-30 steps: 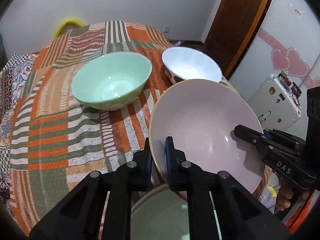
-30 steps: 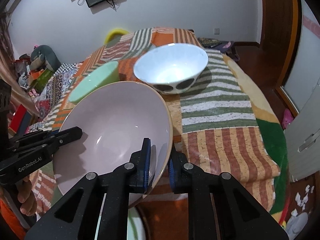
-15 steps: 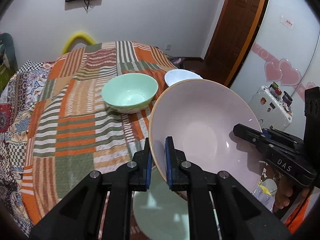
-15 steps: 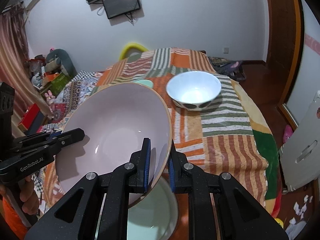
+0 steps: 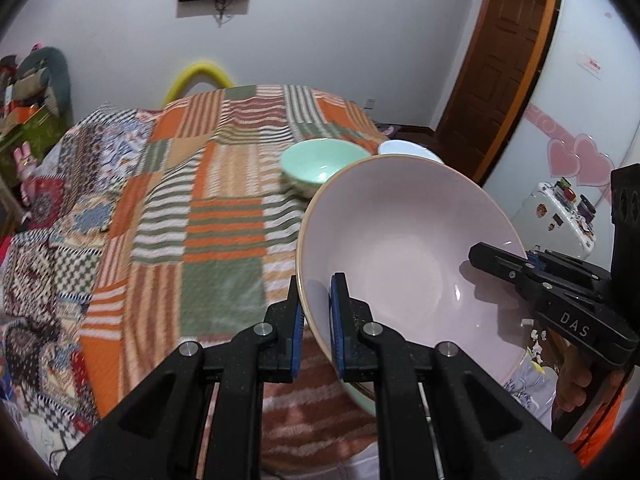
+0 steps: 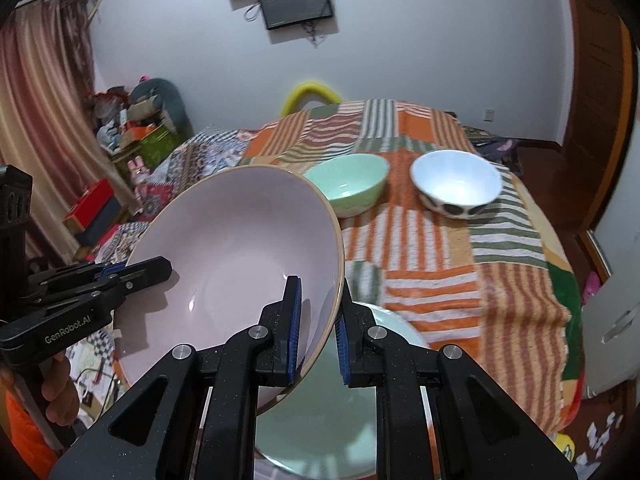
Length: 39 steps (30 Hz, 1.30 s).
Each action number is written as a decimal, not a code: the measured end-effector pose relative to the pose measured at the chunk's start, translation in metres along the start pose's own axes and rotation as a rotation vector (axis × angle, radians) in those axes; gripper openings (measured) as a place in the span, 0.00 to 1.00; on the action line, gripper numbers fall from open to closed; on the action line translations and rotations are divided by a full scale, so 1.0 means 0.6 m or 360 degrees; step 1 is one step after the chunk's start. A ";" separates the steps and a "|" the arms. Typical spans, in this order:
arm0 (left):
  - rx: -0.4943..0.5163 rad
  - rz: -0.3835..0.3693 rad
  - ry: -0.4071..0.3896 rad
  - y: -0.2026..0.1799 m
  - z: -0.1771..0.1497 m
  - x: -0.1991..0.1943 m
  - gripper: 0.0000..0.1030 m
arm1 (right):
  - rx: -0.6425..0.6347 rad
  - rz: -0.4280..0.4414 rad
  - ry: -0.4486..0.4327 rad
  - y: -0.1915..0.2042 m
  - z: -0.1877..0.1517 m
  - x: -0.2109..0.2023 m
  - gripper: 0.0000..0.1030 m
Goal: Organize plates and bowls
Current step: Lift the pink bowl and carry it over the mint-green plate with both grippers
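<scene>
Both grippers hold one large pink plate (image 5: 404,248) by its rim, lifted and tilted above the table. My left gripper (image 5: 316,320) is shut on its left rim. My right gripper (image 6: 318,320) is shut on its right rim; the plate (image 6: 236,252) fills that view's left. A pale green plate (image 6: 332,416) lies below it at the table's near edge. A green bowl (image 6: 348,184) and a white bowl (image 6: 456,184) with dark spots stand farther back; both show in the left wrist view, green (image 5: 320,166) and white (image 5: 408,148).
The round table (image 5: 208,216) wears a striped patchwork cloth. A yellow chair back (image 6: 308,94) rises behind it. Clutter and curtains stand at the left, a wooden door (image 5: 496,64) at the right, a small white fridge (image 5: 556,216) beside it.
Both grippers have lifted the pink plate higher and back from the bowls. The bowls look smaller and farther. The green plate beneath shows more in the right wrist view.
</scene>
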<state>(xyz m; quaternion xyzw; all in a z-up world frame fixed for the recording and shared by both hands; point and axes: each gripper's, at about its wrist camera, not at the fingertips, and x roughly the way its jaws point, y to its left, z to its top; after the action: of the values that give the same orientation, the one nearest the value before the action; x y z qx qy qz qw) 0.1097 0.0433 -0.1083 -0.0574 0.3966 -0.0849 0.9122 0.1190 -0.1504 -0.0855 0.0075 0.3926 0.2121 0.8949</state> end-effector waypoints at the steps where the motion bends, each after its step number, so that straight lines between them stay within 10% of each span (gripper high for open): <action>1: -0.0013 0.0015 0.0004 0.011 -0.007 -0.005 0.11 | -0.0010 0.0010 0.0009 0.007 -0.001 0.005 0.14; 39: -0.0364 0.0174 0.0363 0.215 -0.143 0.087 0.11 | -0.0173 0.0135 0.0490 0.143 -0.079 0.196 0.14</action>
<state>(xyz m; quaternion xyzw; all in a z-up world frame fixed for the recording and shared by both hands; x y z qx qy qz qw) 0.0960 0.1557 -0.2262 -0.1291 0.5071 0.0045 0.8521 0.1240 -0.0344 -0.1851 -0.0568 0.5122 0.2692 0.8136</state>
